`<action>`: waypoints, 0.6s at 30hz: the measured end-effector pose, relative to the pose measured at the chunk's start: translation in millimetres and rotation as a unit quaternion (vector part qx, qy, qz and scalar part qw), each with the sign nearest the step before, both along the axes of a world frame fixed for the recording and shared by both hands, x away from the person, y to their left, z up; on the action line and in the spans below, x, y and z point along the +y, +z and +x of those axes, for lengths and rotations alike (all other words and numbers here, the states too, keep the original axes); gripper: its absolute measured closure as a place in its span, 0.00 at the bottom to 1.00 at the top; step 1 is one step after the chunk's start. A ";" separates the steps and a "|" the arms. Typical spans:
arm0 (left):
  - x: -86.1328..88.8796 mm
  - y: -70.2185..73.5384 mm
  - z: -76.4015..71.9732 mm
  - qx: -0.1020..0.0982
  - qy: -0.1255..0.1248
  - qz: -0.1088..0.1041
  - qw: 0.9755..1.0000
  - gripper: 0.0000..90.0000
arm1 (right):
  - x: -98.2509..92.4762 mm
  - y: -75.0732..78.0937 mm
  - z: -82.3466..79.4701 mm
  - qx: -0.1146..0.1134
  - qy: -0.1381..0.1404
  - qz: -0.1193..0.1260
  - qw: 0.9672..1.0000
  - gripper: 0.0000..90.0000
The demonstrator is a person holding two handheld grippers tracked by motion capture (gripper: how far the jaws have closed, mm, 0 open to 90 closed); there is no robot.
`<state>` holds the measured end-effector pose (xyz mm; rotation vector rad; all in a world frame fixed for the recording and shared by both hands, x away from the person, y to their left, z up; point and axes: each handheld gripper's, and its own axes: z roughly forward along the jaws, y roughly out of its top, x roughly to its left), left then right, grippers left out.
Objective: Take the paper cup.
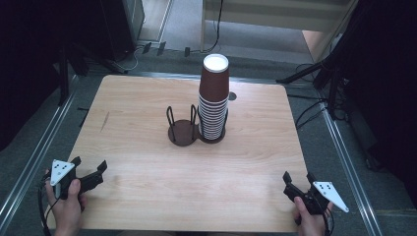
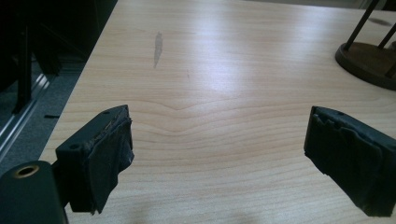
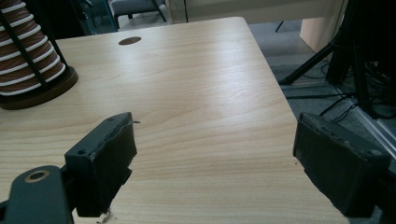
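A tall stack of brown paper cups [image 1: 214,96], upside down with white rims, stands in the right ring of a dark double cup holder [image 1: 189,132] at the table's middle. The holder's left ring [image 1: 181,132] has nothing in it. My left gripper [image 1: 89,166] rests near the table's front left corner, jaws open and bare [image 2: 217,149]. At the front right corner my right gripper [image 1: 298,178] is open too, with nothing between its pads [image 3: 215,163]. In the right gripper view the cup stack [image 3: 28,51] sits at the upper left.
The wooden table [image 1: 147,177] has a small round hole [image 1: 232,96] behind the cups and a faint grey mark [image 1: 104,122] at the left. Dark stands and cables [image 1: 324,83] surround the table on the floor.
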<state>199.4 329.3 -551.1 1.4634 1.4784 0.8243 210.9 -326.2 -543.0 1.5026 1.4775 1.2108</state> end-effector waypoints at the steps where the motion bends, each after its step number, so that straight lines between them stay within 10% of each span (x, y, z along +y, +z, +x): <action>1: -0.1 0.0 -0.3 0.000 0.001 0.000 1.000 0.09 | 0.6 0.2 0.0 0.001 -0.002 -0.001 1.000 0.15; 18: 6.0 -0.8 3.7 0.024 0.021 -0.027 0.999 0.09 | 5.1 20.5 -1.8 -0.004 -0.021 -0.005 1.000 0.14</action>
